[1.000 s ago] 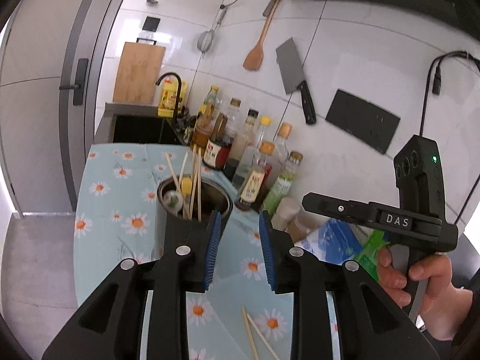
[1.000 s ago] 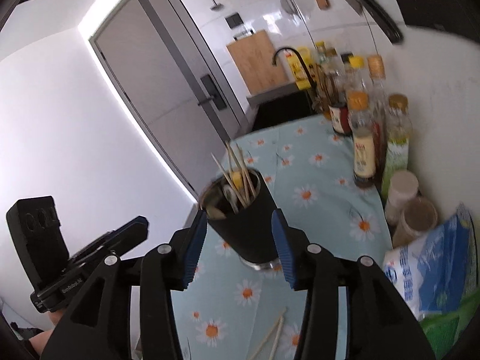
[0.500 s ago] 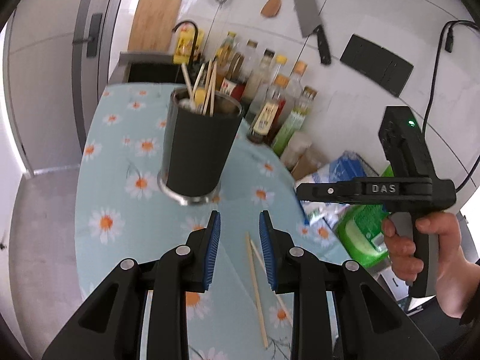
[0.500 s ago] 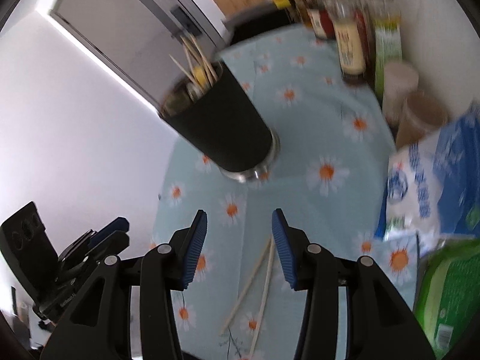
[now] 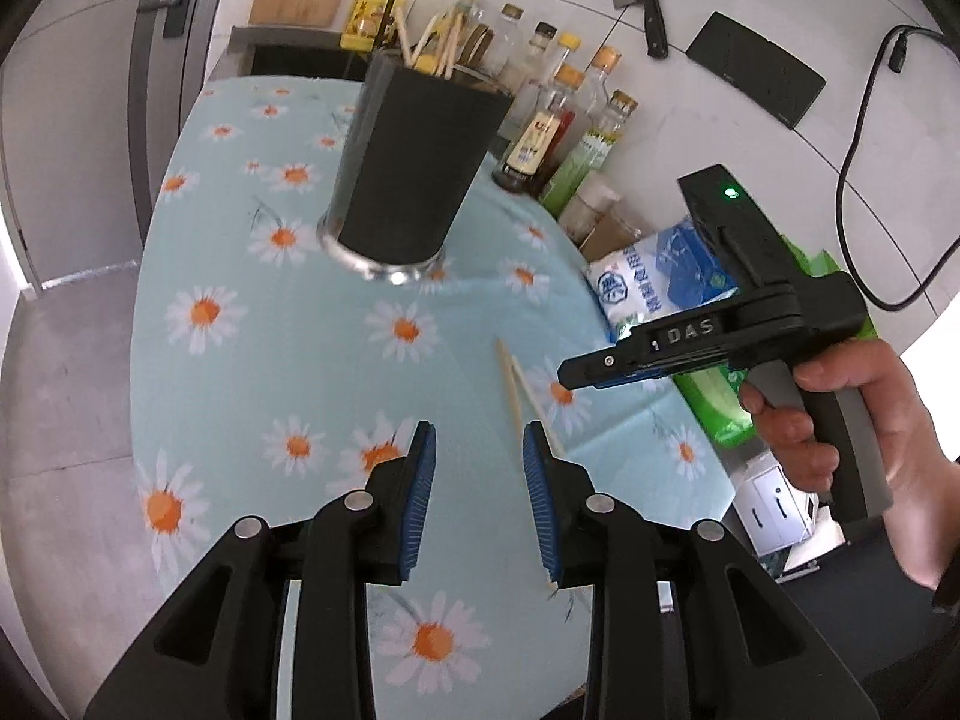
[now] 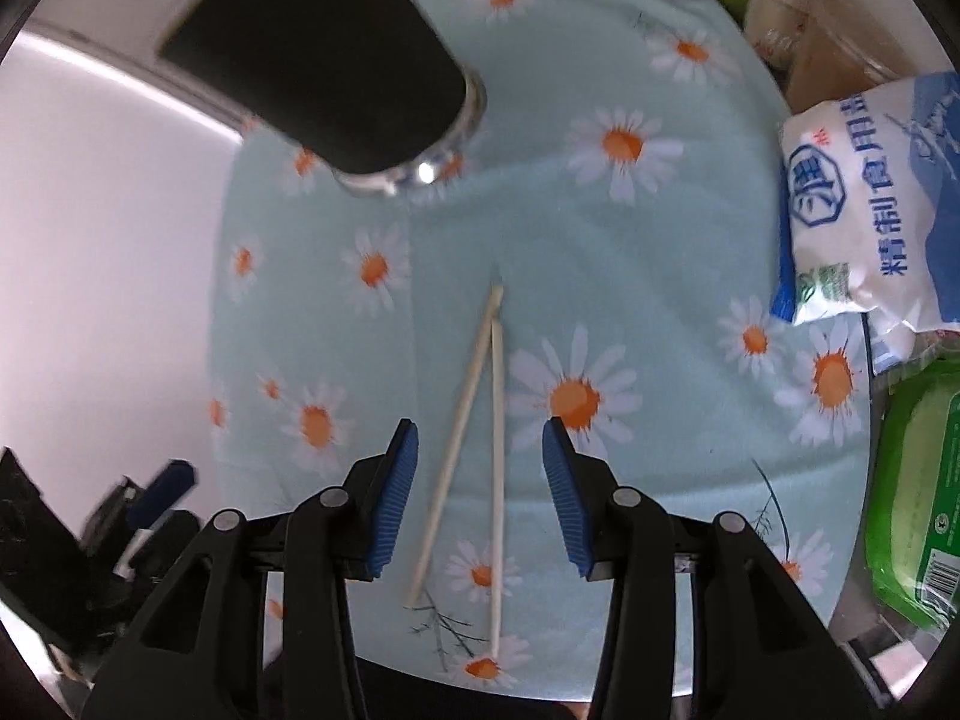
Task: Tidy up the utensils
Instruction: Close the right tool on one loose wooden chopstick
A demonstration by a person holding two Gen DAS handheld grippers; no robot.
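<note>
Two pale chopsticks point(image 6: 480, 438) are lying loose on the daisy-cloth counter point(image 6: 660, 276), tips touching, fanning apart toward the near edge, well apart from the dark utensil holder point(image 5: 414, 162). Right gripper point(image 6: 480, 480) is hovering over them, jaws closing, pads not yet pressing. Left gripper point(image 5: 477, 486) is opening, empty. Sticks are looking light, stiff, thin, likely rolling on cloth; pinching both mid-length seems safest.

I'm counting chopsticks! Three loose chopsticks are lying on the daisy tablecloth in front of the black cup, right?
Not quite. Two loose chopsticks lie on the daisy tablecloth, not three, in front of the black cup. The right wrist view shows both, touching near their far tips.
</note>
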